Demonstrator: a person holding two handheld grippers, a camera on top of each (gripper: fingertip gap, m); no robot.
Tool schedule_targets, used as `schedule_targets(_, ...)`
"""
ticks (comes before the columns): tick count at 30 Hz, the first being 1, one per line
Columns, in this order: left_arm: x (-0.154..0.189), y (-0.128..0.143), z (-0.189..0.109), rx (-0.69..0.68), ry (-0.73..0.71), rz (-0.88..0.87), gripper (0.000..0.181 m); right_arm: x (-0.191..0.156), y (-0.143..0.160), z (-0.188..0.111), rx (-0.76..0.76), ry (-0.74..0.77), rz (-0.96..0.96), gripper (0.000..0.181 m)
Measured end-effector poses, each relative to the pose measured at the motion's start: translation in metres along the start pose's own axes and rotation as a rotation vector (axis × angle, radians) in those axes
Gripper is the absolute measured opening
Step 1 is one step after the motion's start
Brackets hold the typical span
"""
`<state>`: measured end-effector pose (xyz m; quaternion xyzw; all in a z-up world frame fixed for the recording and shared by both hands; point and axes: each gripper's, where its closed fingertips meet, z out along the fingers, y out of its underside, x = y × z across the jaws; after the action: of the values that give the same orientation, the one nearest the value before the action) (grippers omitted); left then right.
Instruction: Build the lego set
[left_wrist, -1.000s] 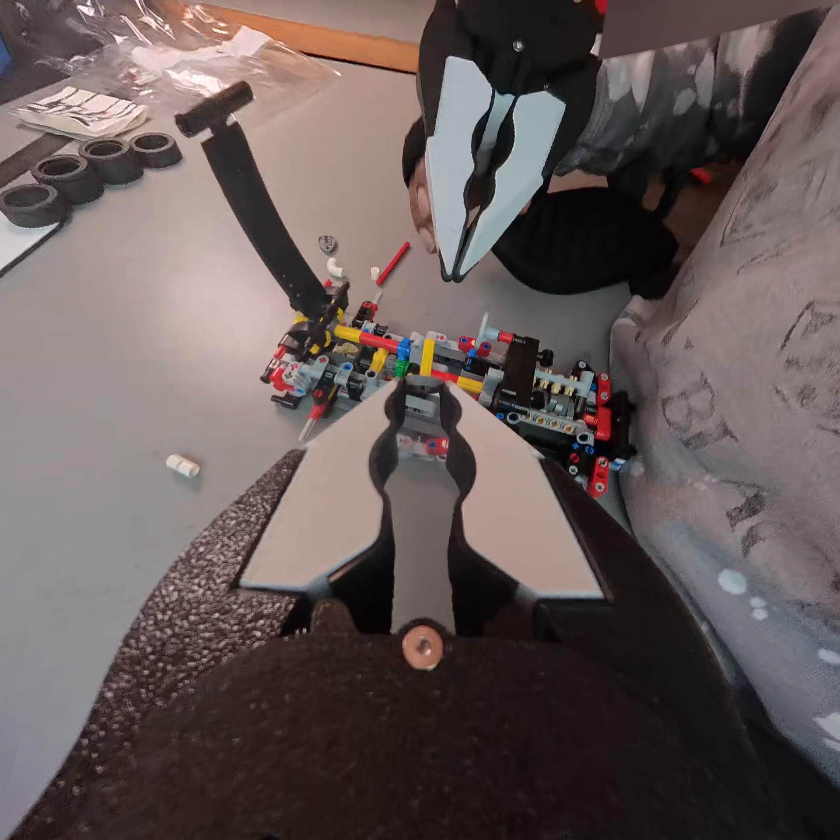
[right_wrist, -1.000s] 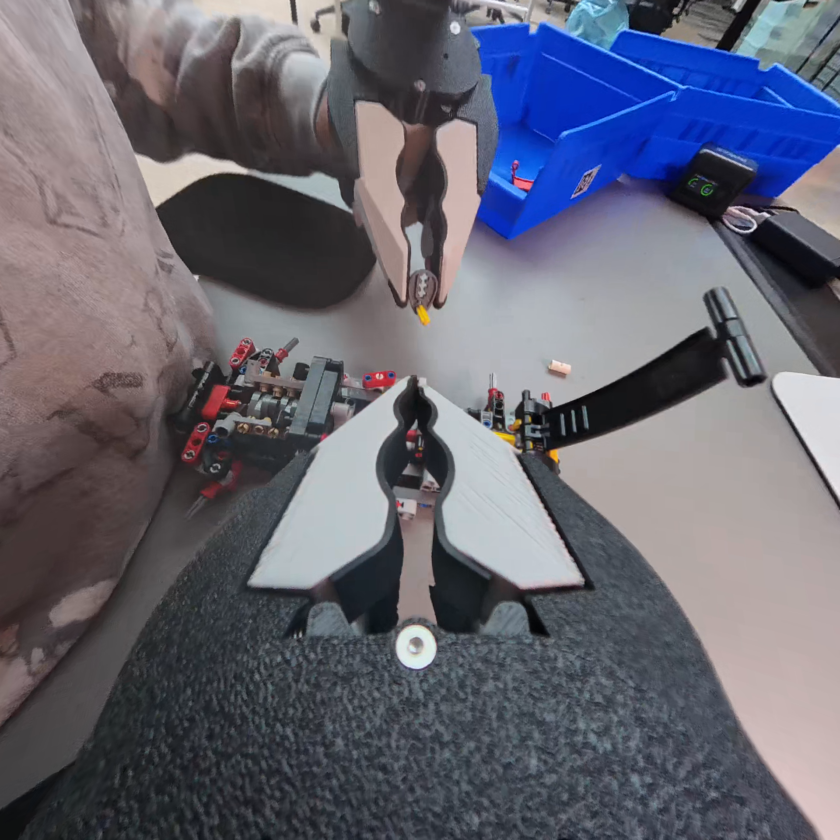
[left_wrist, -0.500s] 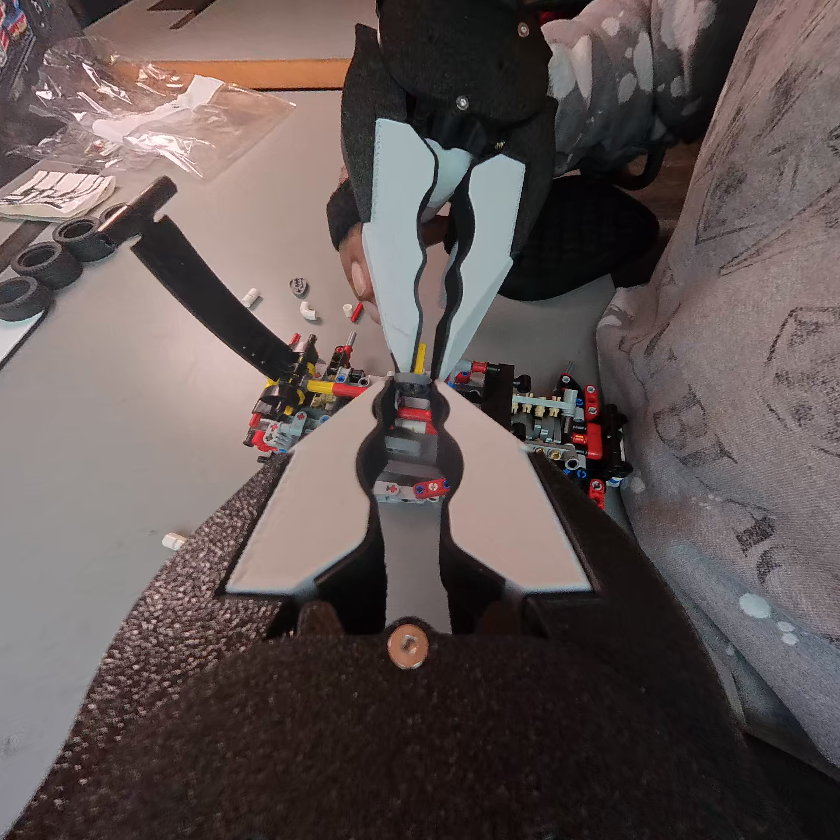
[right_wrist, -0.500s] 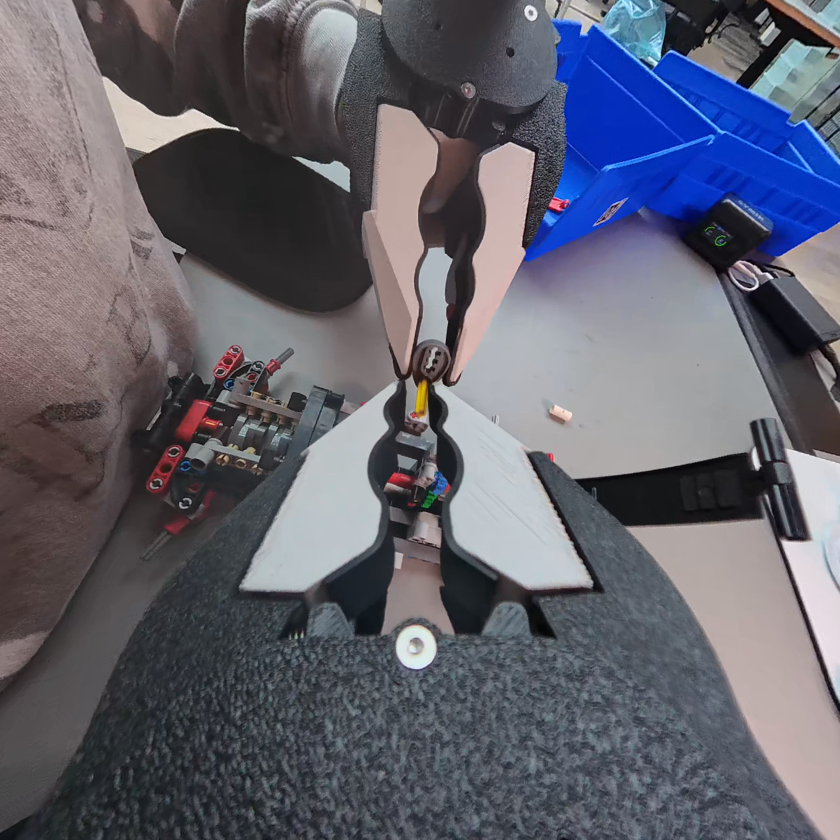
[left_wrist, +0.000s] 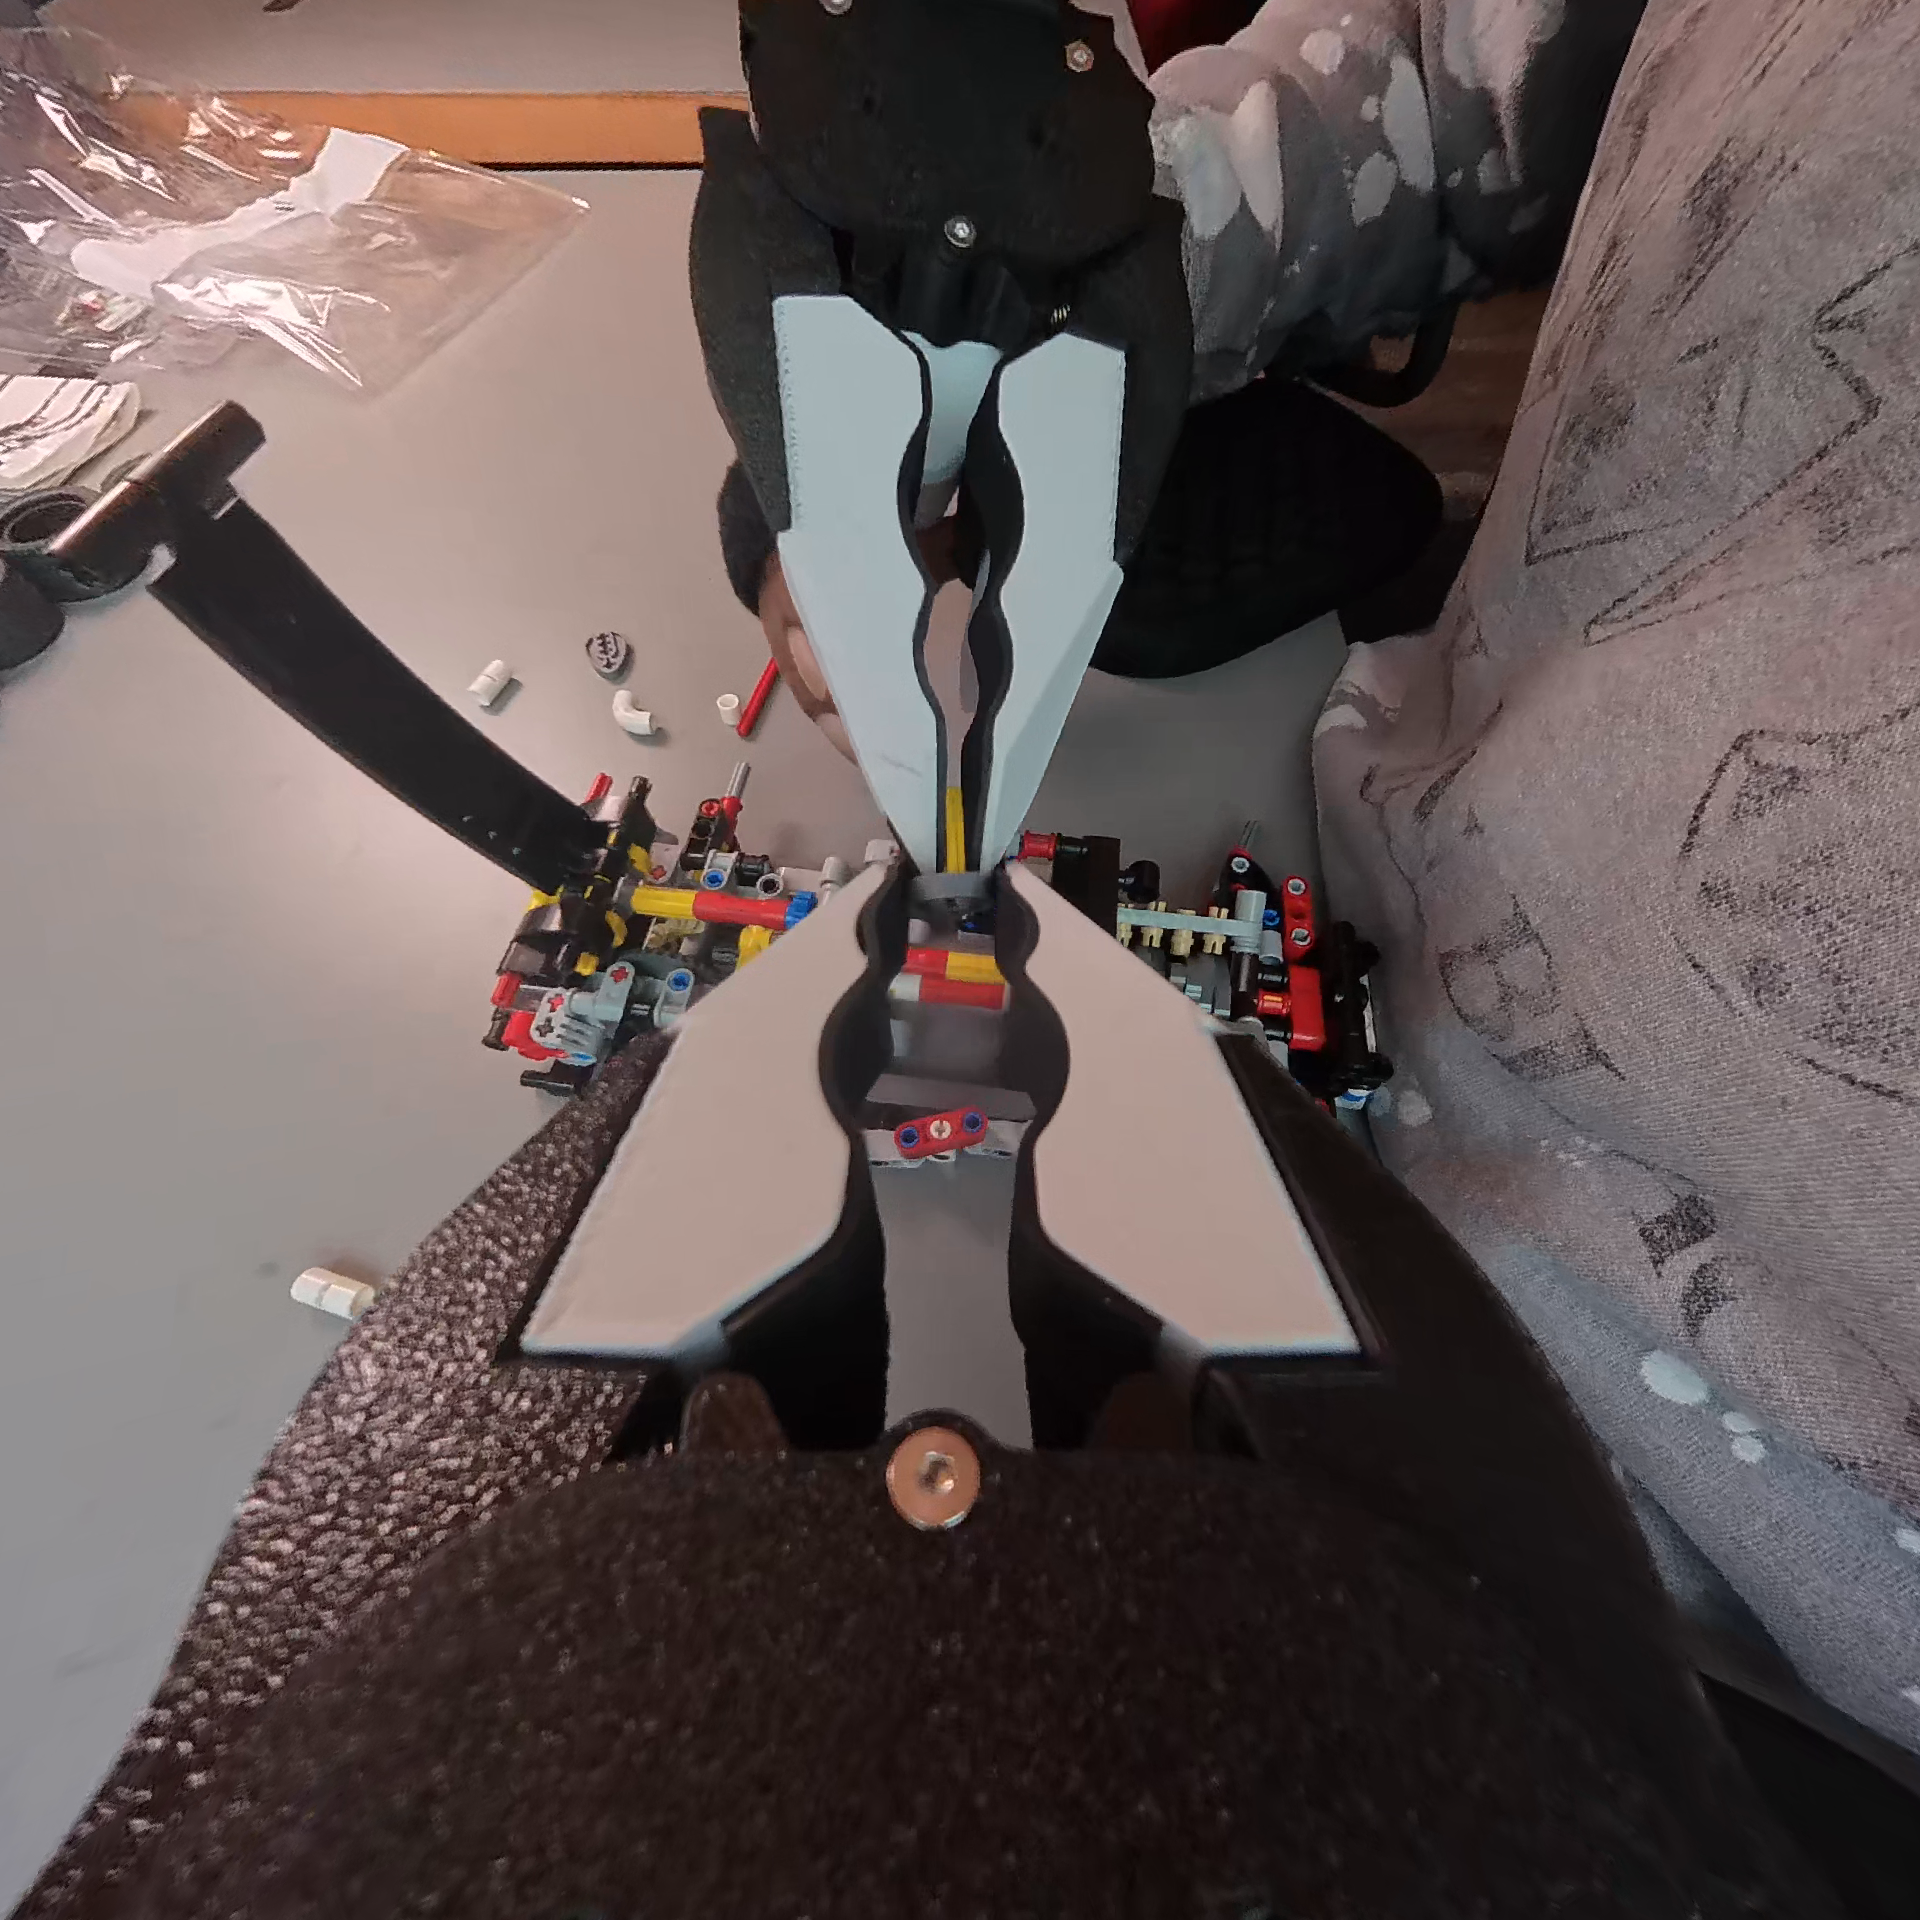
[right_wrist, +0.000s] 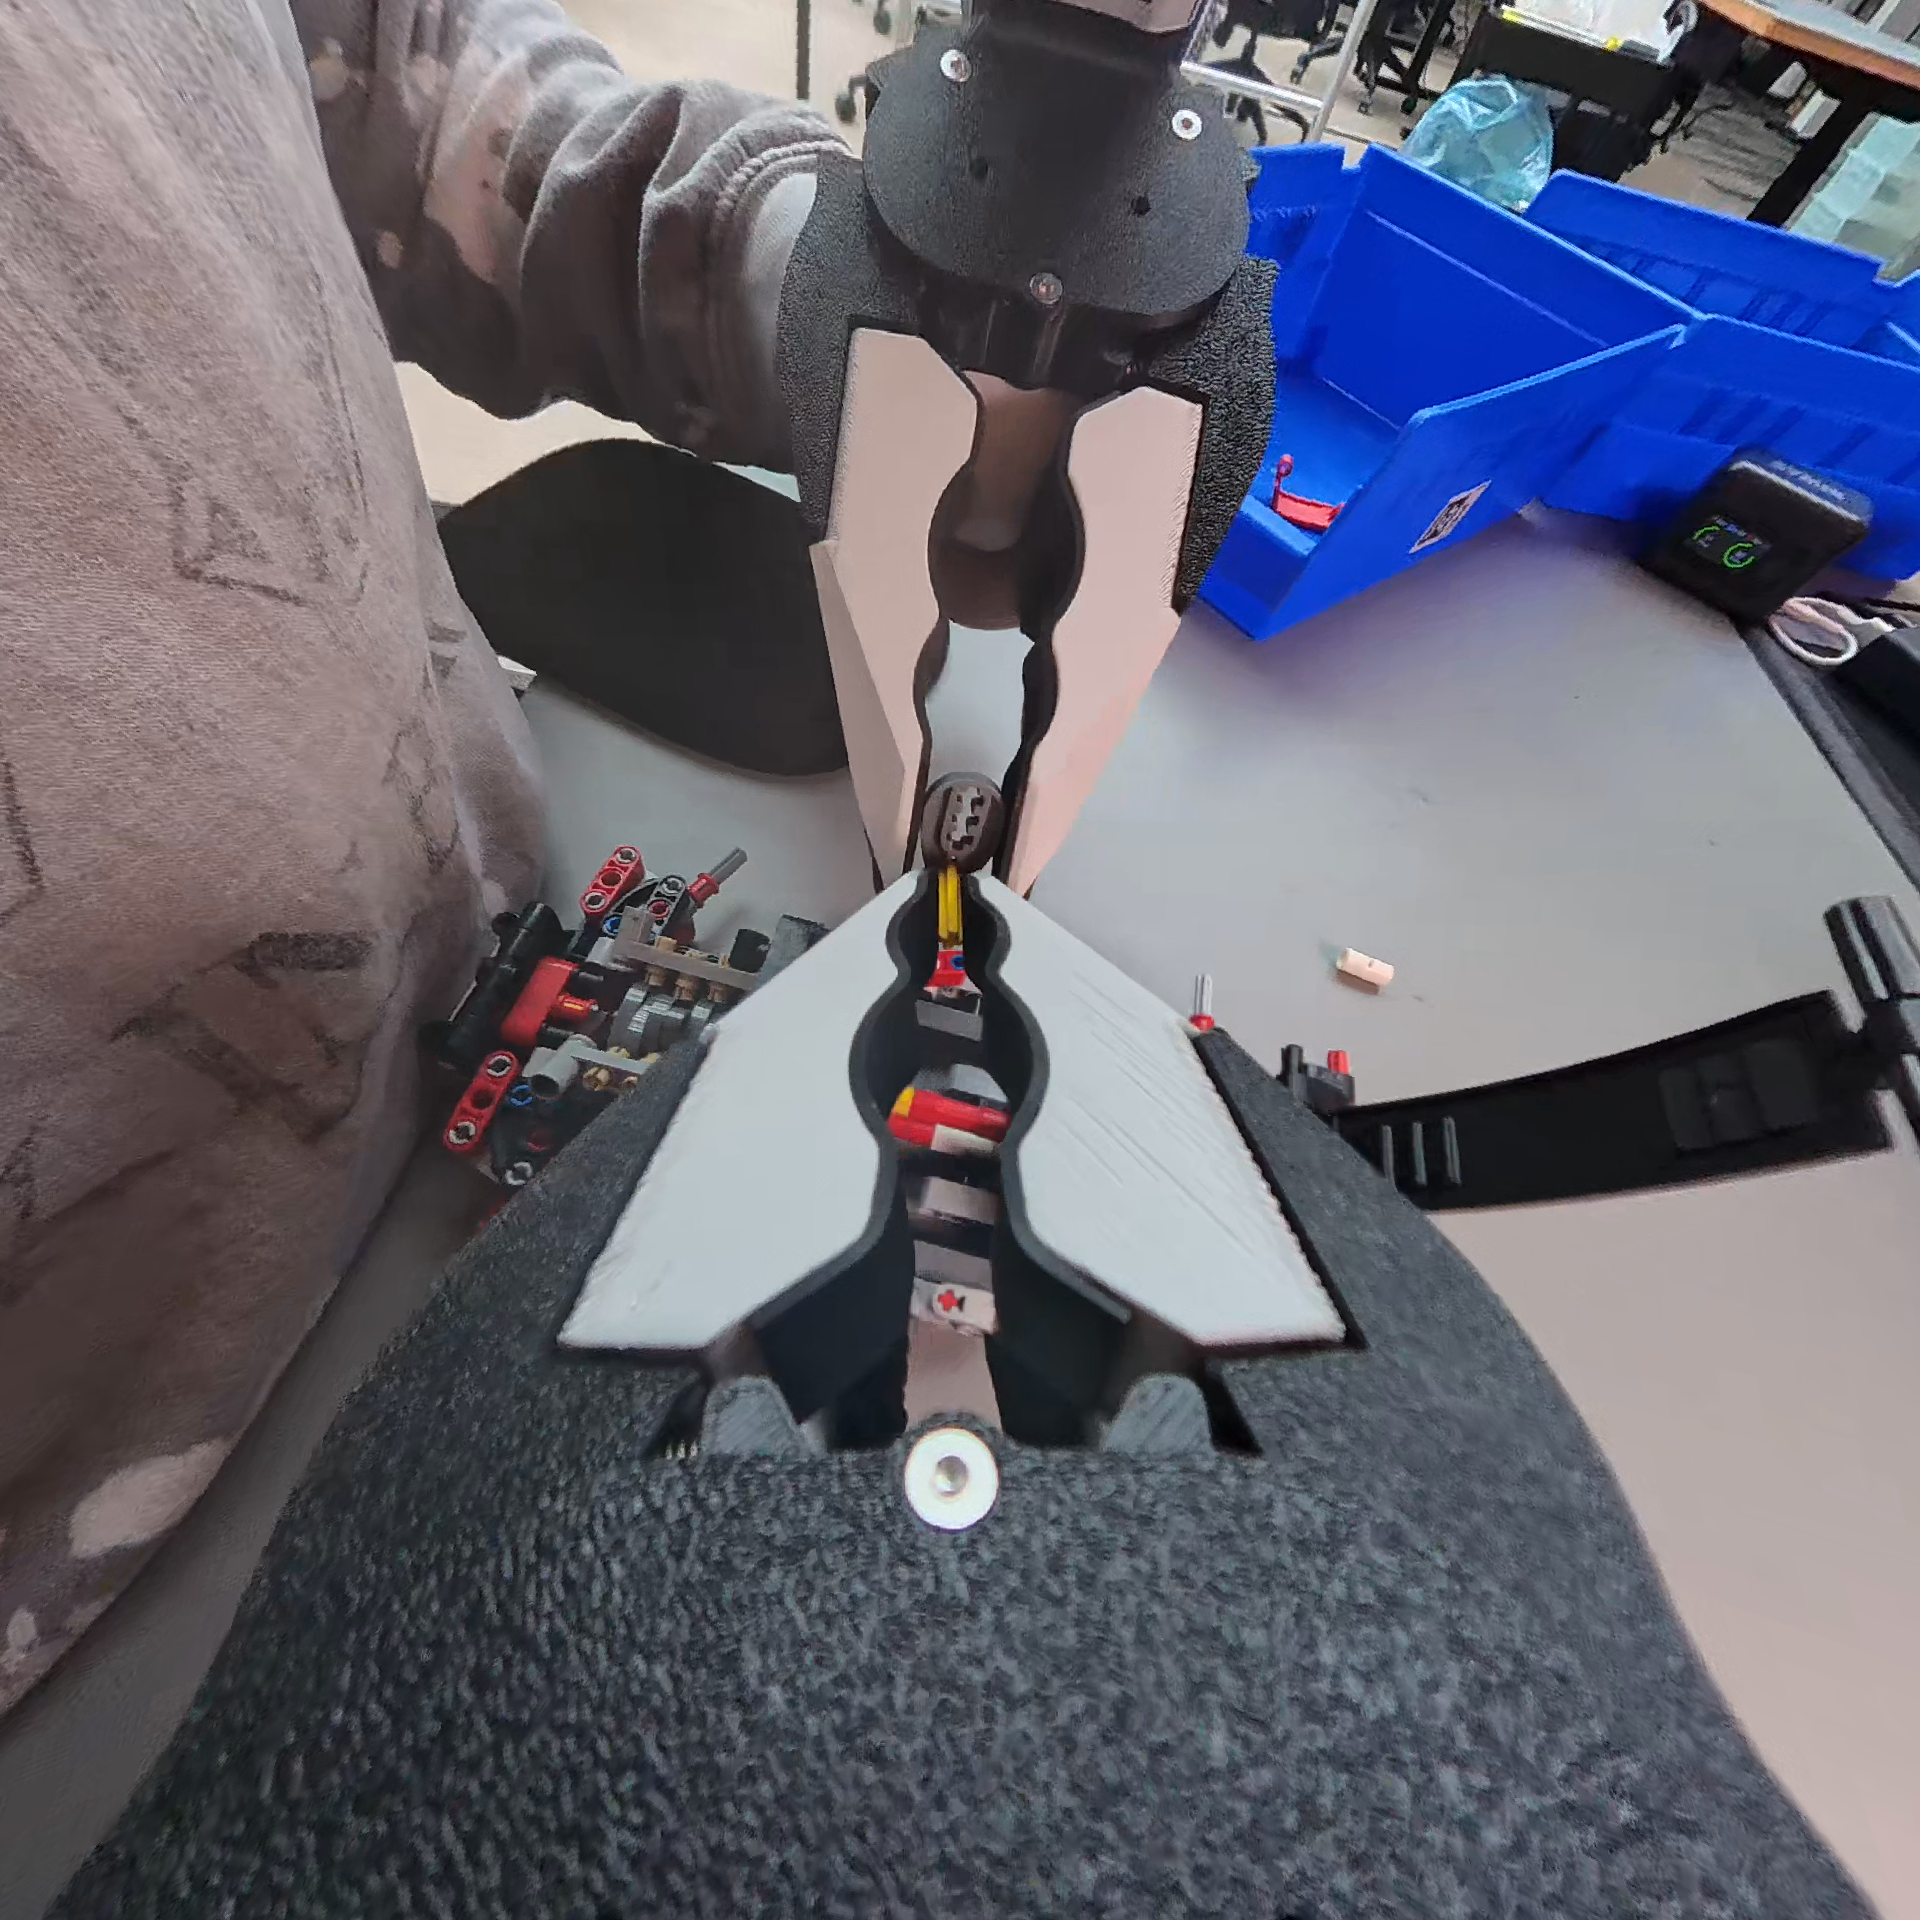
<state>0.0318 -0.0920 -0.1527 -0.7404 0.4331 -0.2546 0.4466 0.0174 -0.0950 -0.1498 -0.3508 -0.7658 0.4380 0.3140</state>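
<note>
A partly built Lego chassis (left_wrist: 675, 914) of many colours lies on the grey table (left_wrist: 260, 1039), and it also shows in the right wrist view (right_wrist: 582, 1018). My left gripper (left_wrist: 940, 883) is shut on a small dark grey round piece (right_wrist: 961, 821) just above the chassis. A yellow axle (right_wrist: 948, 904) sticks out of that piece. My right gripper (right_wrist: 948, 883) meets the left one tip to tip and is shut on the yellow axle (left_wrist: 952, 831). The chassis middle is hidden behind both grippers.
A long black strap-like part (left_wrist: 343, 665) juts from the chassis end. Small white pieces (left_wrist: 332, 1294), black tyres (left_wrist: 31, 582) and a clear bag (left_wrist: 260, 229) lie around. Blue bins (right_wrist: 1455, 364) and a black device (right_wrist: 1756, 530) stand nearby. A person's grey clothing (left_wrist: 1662, 727) borders the chassis. Only a small space, under 4 cm, lies between the two pairs of fingers.
Both grippers have come together above the chassis. The left brought the grey piece with the yellow axle down, and the right gripper's tips now close around the axle.
</note>
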Motion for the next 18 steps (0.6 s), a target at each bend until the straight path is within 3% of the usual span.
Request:
schedule_targets(8,0.016,0.002,0.008,-0.015,0.061,0.021,0.015,-0.017,0.004,-0.009,0.033,-0.034,0.053,0.003)
schedule_targets(10,0.001,0.030,-0.001,-0.139,-0.016,0.060,0.015,-0.008,0.000,-0.028,0.078,-0.004,0.095,0.003)
schedule_targets(11,-0.001,0.033,-0.009,-0.104,-0.010,-0.046,0.015,0.000,0.003,-0.039,0.072,0.030,0.102,0.003)
schedule_targets(12,0.000,0.031,-0.012,-0.090,-0.006,-0.101,0.015,-0.004,0.011,-0.036,0.021,0.038,0.062,0.003)
schedule_targets(14,0.006,0.024,-0.009,-0.100,0.009,0.007,0.015,-0.018,0.011,-0.024,0.033,-0.009,0.058,0.003)
schedule_targets(18,-0.007,0.029,-0.009,-0.084,-0.019,-0.041,0.016,0.007,0.012,-0.034,0.065,0.048,0.126,0.003)
